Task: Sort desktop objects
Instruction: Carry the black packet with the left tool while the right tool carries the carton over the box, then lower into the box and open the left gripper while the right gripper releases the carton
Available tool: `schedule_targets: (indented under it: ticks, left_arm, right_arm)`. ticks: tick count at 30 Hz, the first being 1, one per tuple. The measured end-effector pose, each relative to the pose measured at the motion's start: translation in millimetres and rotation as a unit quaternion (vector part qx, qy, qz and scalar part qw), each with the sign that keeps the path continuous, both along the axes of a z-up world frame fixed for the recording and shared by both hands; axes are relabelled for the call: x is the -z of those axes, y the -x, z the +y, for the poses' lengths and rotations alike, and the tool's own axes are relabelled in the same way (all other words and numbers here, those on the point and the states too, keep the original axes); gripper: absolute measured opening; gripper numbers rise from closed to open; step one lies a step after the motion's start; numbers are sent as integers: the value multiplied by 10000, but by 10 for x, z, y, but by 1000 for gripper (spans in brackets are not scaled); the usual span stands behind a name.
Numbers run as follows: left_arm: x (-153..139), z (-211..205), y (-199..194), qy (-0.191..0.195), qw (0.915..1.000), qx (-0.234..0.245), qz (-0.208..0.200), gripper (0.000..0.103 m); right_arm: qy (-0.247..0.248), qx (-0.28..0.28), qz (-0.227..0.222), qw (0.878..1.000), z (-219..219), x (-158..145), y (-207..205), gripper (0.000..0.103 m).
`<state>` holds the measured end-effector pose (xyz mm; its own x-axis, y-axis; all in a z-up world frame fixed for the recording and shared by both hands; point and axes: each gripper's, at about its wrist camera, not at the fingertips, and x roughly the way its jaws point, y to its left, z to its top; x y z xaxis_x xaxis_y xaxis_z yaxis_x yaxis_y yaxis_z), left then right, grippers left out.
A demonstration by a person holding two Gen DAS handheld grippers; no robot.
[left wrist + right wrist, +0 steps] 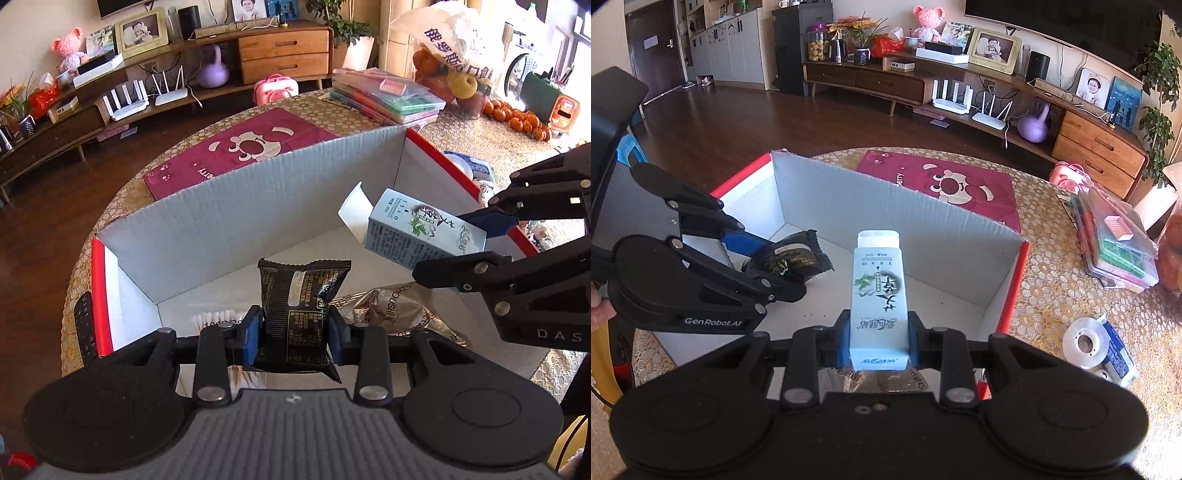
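A white cardboard box with red rims [221, 206] [886, 206] stands open on the round table. Over its inside, my left gripper [293, 328] [768, 266] is shut on a black snack packet [301, 299] [794, 258]. My right gripper [877, 343] [465, 243] is shut on a pale blue carton [877, 291] [417, 229] with an open top flap, also held above the box. On the box floor lie a crinkled brown-silver wrapper [391, 306] [882, 380] and a pack of cotton swabs [218, 319].
A maroon bear-print mat [240, 147] [942, 184] lies behind the box. Stacked clear cases [388, 96] [1115, 243] and a bag of fruit [450, 55] sit at the right. A tape roll [1086, 343] lies right of the box, a black remote [83, 325] left of it.
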<state>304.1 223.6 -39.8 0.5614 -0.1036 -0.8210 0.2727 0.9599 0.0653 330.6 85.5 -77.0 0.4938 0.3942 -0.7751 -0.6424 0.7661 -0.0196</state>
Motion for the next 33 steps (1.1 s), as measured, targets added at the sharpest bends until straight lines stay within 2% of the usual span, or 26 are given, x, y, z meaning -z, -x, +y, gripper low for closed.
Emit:
schedule_targets:
  ticks: [16,24,33]
  left_arm:
    - [268,-77,-309,-305,9972,197,651,35]
    - [361,-90,-387,-335,9934,253,1065,35]
    - [410,-117,-404,-387,9903,310,1300,35]
  right_arm:
    - [599,-152,319,9976,269,263,-187,28]
    - [676,-106,467,9966,296,319,-223,28]
    - [686,-90,536,9962,277,352,-228,29]
